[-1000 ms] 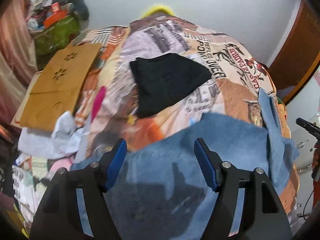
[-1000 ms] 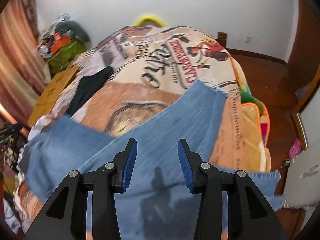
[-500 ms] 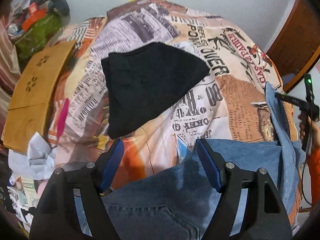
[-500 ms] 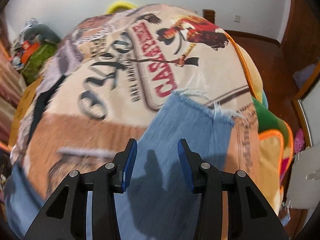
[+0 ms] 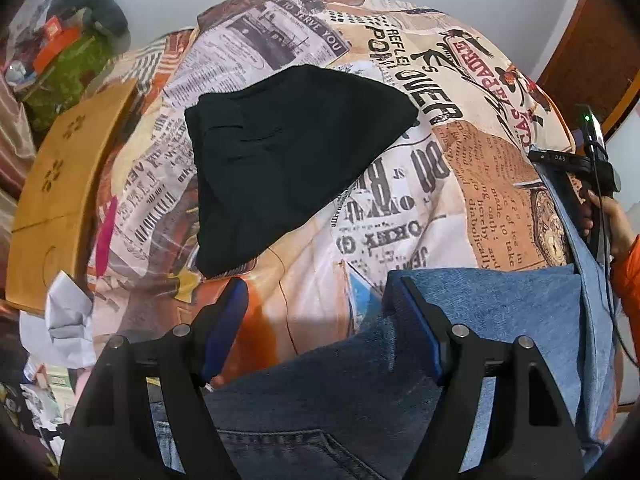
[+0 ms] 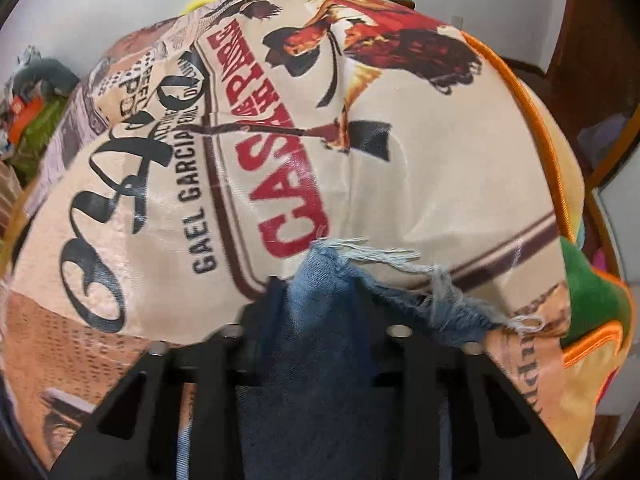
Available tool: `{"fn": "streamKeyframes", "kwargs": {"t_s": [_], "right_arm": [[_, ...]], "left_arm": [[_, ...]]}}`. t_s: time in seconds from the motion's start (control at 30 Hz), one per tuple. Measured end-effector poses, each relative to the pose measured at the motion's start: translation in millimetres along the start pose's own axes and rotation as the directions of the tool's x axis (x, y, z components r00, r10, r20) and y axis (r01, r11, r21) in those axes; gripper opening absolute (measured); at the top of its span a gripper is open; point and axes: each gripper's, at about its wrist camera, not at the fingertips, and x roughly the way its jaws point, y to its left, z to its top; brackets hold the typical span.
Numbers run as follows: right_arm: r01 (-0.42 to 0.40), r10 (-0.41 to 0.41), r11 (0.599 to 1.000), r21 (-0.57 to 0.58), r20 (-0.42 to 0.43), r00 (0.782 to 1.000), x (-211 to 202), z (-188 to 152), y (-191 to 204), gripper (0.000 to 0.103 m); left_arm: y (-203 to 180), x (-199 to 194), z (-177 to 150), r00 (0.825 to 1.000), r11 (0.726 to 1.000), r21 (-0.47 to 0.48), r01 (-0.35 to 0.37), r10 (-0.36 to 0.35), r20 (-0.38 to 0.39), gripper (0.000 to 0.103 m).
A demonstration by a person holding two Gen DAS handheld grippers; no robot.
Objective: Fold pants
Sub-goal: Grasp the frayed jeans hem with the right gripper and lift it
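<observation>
Both hand-held grippers have come down closer to the bed since a second ago, and the right hand-held gripper, which then stood apart over a flat stretch of denim, now has the frayed hem of the jeans bunched between its fingers. Its jaws are closing, with the pale fringe of that hem spilling out to the right of them over the red lettering of the printed bedspread. That hem lies toward the bedspread's orange-piped edge.

Seen from the left wrist, the left hand-held gripper is spread wide. Its right finger sits over the top edge of the jeans; its left finger is over bare bedspread, so nothing is pinched. The darker waist end with a back pocket lies at the near edge of the bed under this tool, and a paler leg runs off along the right side. A black garment lies farther up the bed, apart from the denim. A tan cardboard sheet rests along the left edge.
</observation>
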Motion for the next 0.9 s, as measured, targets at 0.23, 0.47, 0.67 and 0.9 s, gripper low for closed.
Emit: {"fn": "streamKeyframes", "kwargs": {"t_s": [0.23,0.47,0.67,0.9], "right_arm": [[-0.005,0.005,1.0,-0.012,0.017,1.0,-30,-7,-12,0.006],[-0.087,0.078,0.995,0.04,0.197,0.977,-157,-10,-53,0.006],[-0.134,0.109,0.99,0.04,0.374,0.921,-277,-29,-89,0.006],[-0.094,0.068,0.995,0.039,0.438,0.897,-332,-69,-128,0.006]], "left_arm": [[-5,-22,-12,1.0,1.0,-0.001,0.026,-0.026,-0.008,0.075],[-38,-42,-40,0.999,0.997,0.07,0.03,-0.027,-0.032,0.075],[-68,-42,-82,0.996,0.995,0.091,0.046,-0.038,-0.086,0.078],[-85,-58,-103,0.998,0.991,0.129,-0.035,0.041,-0.048,0.086]]}}
